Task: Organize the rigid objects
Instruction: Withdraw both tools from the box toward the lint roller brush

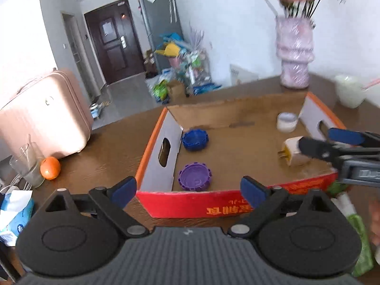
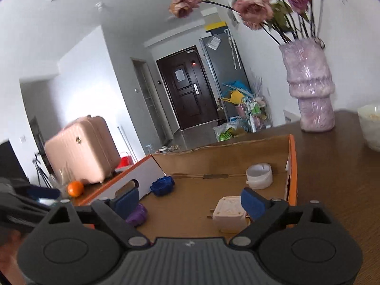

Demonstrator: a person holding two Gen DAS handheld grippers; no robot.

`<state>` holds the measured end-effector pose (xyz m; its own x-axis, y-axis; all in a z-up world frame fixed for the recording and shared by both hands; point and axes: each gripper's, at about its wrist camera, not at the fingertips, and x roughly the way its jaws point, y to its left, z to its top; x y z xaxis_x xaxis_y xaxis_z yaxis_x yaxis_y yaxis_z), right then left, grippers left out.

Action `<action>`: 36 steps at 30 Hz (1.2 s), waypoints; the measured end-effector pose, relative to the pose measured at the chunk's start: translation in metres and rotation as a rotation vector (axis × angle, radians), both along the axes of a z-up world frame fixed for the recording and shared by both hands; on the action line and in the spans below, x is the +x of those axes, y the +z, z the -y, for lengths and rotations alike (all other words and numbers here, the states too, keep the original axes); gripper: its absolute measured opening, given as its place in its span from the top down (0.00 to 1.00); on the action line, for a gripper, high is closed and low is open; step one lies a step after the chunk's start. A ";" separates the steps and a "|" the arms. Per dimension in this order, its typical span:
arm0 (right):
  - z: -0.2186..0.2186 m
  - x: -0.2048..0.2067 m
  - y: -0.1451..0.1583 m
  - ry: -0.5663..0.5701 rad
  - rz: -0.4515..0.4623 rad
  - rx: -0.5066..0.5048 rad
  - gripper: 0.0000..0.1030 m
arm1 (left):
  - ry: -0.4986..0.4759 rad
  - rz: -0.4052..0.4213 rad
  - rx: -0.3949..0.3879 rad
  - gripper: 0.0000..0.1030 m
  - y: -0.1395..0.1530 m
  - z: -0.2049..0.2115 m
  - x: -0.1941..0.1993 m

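A shallow cardboard box (image 1: pixel 213 204) with a red front wall sits on the brown table. Inside it lie a blue toothed cap (image 1: pixel 195 139), a purple toothed cap (image 1: pixel 195 177), a white tape roll (image 1: pixel 287 121) and a white plug adapter (image 1: pixel 294 153). My left gripper (image 1: pixel 188 191) is open and empty just before the box's front wall. My right gripper (image 2: pixel 190 200) is open over the box; the plug adapter (image 2: pixel 229 213) lies beside its right finger, not clamped. The blue cap (image 2: pixel 162 185), purple cap (image 2: pixel 136 216) and tape roll (image 2: pixel 259 174) also show in the right wrist view.
A purple vase (image 1: pixel 294 54) with pink flowers stands behind the box, a white bowl (image 1: pixel 350 91) to its right. An orange (image 1: pixel 49 168), a glass jug (image 1: pixel 26 163) and a tissue pack (image 1: pixel 15 210) sit at the left. A pink suitcase (image 1: pixel 45 116) stands beyond the table edge.
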<state>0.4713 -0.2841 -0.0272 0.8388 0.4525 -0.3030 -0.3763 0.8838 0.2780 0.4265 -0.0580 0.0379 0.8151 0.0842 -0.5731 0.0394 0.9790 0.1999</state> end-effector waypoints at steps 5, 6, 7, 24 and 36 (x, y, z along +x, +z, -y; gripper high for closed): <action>0.003 -0.030 0.023 -0.043 0.025 -0.075 0.10 | -0.022 0.003 -0.058 0.05 0.014 -0.030 -0.033; 0.002 -0.042 0.028 -0.050 0.024 -0.092 0.10 | -0.028 0.004 -0.076 0.04 0.015 -0.035 -0.037; 0.003 -0.053 0.032 -0.063 0.021 -0.105 0.10 | -0.035 0.007 -0.089 0.04 0.015 -0.039 -0.040; -0.016 -0.196 0.029 -0.251 -0.013 -0.186 0.08 | -0.073 0.255 -0.004 0.00 -0.019 -0.048 -0.126; -0.040 -0.322 0.004 -0.257 -0.060 -0.197 0.09 | -0.062 0.141 -0.096 0.00 -0.055 -0.090 -0.259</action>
<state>0.1489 -0.2439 -0.0229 0.8961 0.1556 -0.4156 -0.1218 0.9868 0.1067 0.1678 0.0325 -0.0171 0.8901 -0.0186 -0.4553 0.0787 0.9904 0.1135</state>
